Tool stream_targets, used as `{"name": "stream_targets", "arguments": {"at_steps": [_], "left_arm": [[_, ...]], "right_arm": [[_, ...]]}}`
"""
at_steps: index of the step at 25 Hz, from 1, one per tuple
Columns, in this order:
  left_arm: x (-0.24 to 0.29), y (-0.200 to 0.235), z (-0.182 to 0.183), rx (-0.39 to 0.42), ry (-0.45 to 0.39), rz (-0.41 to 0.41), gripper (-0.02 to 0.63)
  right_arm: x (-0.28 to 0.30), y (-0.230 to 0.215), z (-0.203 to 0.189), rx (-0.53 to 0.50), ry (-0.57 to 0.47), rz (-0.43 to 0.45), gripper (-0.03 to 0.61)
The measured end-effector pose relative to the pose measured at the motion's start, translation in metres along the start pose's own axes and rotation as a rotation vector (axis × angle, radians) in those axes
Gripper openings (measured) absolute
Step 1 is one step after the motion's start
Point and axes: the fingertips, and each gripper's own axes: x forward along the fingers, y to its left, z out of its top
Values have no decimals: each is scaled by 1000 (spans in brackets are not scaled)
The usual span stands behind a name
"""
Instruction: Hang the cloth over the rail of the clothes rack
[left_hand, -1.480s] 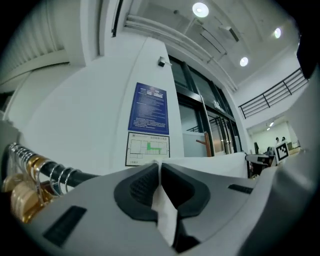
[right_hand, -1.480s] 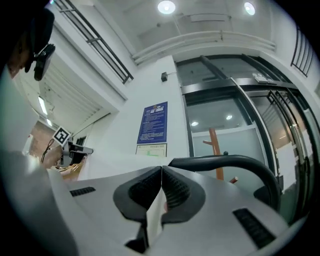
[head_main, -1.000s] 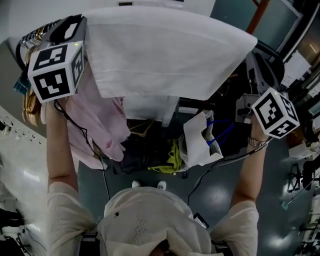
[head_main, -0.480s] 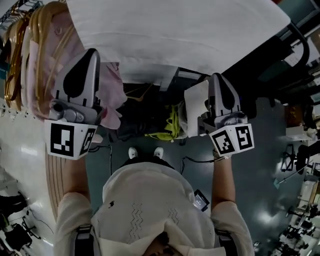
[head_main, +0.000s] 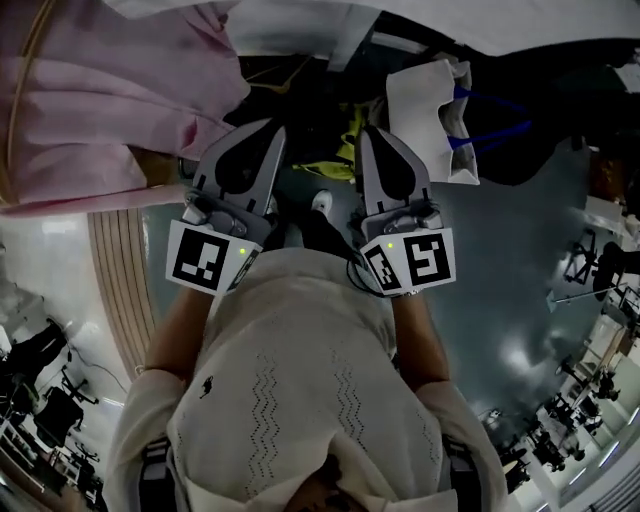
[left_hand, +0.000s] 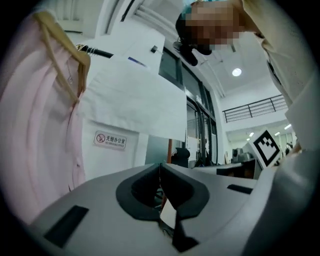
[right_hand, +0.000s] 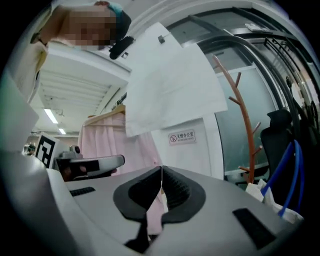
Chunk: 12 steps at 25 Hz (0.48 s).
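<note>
- Since the earlier pictures both grippers have come down from the level of the rail, and now they stand side by side just in front of the person's chest.
- The left gripper (head_main: 262, 140) has let go of the cloth. In the left gripper view its jaws (left_hand: 160, 170) are pressed together and nothing is between them.
- The right gripper (head_main: 372, 140) is also clenched and empty. In its own view the two dark pads (right_hand: 175, 187) meet in one thin line.
- The white cloth (left_hand: 135, 100) hangs over the dark rail (left_hand: 97, 51) of the clothes rack, spread wide, with its lower edge free in the air.
- In the head view the cloth (head_main: 300, 20) is at the top edge, well apart from both grippers.
- In the right gripper view the cloth (right_hand: 170, 85) is high above the jaws and touches neither of them.
- A pink garment (head_main: 100, 90) hangs just beside the cloth, on the person's left side, on a wooden hanger (left_hand: 62, 55).
- A white bag (head_main: 430, 90) with blue handles is near the floor, on the right side.
- A small sign (right_hand: 182, 136) is on the white wall behind the cloth.
- An orange-brown coat stand (right_hand: 245, 125) rises at the right of this wall.
</note>
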Motion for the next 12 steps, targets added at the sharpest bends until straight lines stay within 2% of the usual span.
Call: {"name": "stream_targets", "arguments": {"at_steps": [3, 6, 12], "left_arm": [[1, 0, -26, -107, 37, 30, 14], [-1, -5, -34, -92, 48, 29, 14], [-6, -12, -37, -78, 43, 22, 14]], "right_arm": [[-5, -1, -23, -4, 46, -40, 18], [-9, 5, -32, 32, 51, -20, 18], [-10, 15, -30, -10, 45, 11, 18]]}}
